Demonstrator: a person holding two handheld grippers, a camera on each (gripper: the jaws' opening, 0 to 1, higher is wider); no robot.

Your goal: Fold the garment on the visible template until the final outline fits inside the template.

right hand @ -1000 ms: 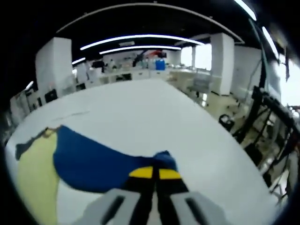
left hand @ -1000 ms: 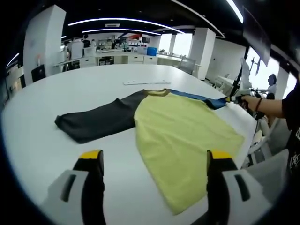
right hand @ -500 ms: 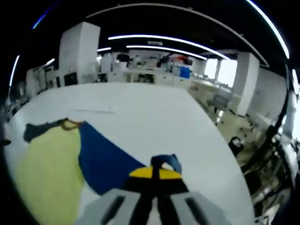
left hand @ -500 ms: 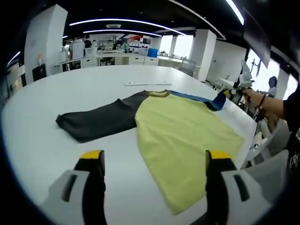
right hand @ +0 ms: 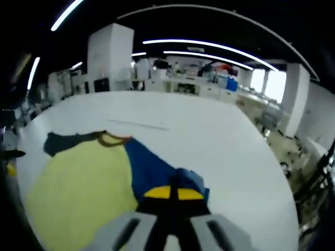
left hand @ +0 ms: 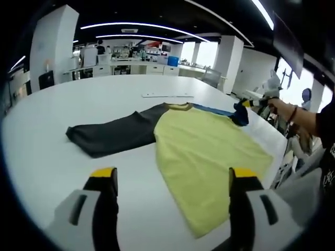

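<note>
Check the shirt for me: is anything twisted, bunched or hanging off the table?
Nothing damaged. The right claw is shut on the blue sleeve, lifting it bunched toward the yellow body, a fold in progress. The dark sleeve lies flat; the left claw is open. The hem nears the table edge.

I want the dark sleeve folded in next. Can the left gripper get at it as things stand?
Probably yes: the left gripper is open and holds nothing, and only bare table lies between it and the dark sleeve lying flat ahead.

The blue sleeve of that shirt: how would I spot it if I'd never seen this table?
Find the big white table, then the yellow shirt spread on it. The blue sleeve is pinched in the right gripper; the opposite sleeve is dark grey and lies flat.
</note>
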